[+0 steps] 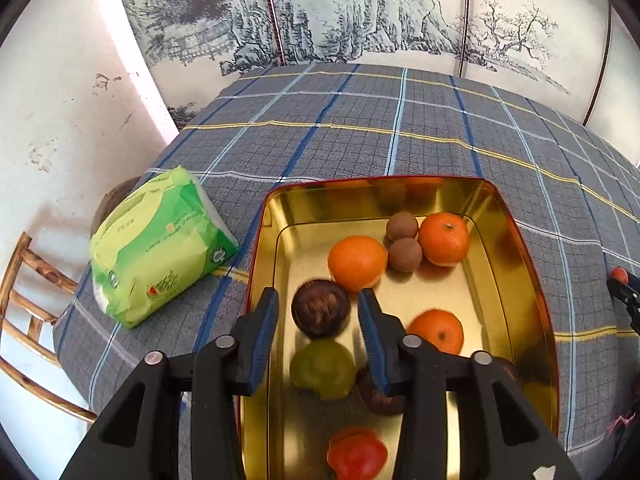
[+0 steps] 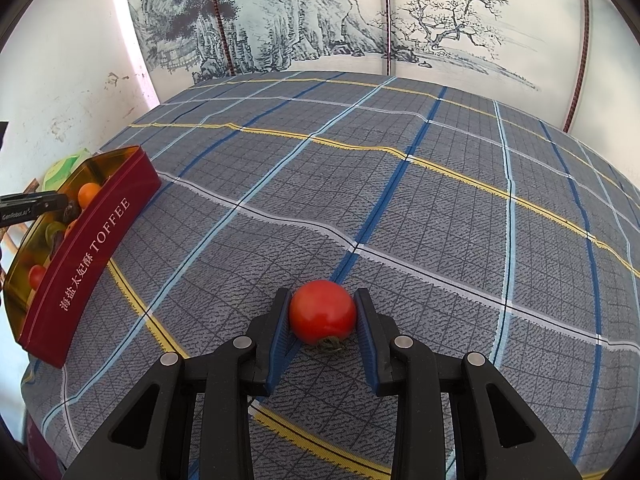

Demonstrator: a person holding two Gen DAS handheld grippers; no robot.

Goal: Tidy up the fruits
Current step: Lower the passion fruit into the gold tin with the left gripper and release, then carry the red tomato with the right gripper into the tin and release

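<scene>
A gold-lined red tin (image 1: 532, 264) holds fruit: three oranges (image 1: 357, 263), two small brown fruits (image 1: 405, 254), a dark purple fruit (image 1: 320, 313), a green fruit (image 1: 323, 368) and a red tomato (image 1: 357, 454). My left gripper (image 1: 319, 308) hovers open over the tin, its fingers either side of the dark purple fruit without touching it. In the right wrist view a red tomato (image 2: 322, 311) lies on the plaid cloth. My right gripper (image 2: 322, 316) has its pads against both sides of it. The tin (image 2: 96, 256), marked TOFFEE, stands at the far left there.
A green tissue pack (image 1: 160, 246) lies on the cloth left of the tin. A bamboo chair (image 1: 24, 304) stands beyond the table's left edge. A painted screen (image 2: 320, 16) backs the table. Plaid cloth (image 2: 440, 200) stretches right of the tin.
</scene>
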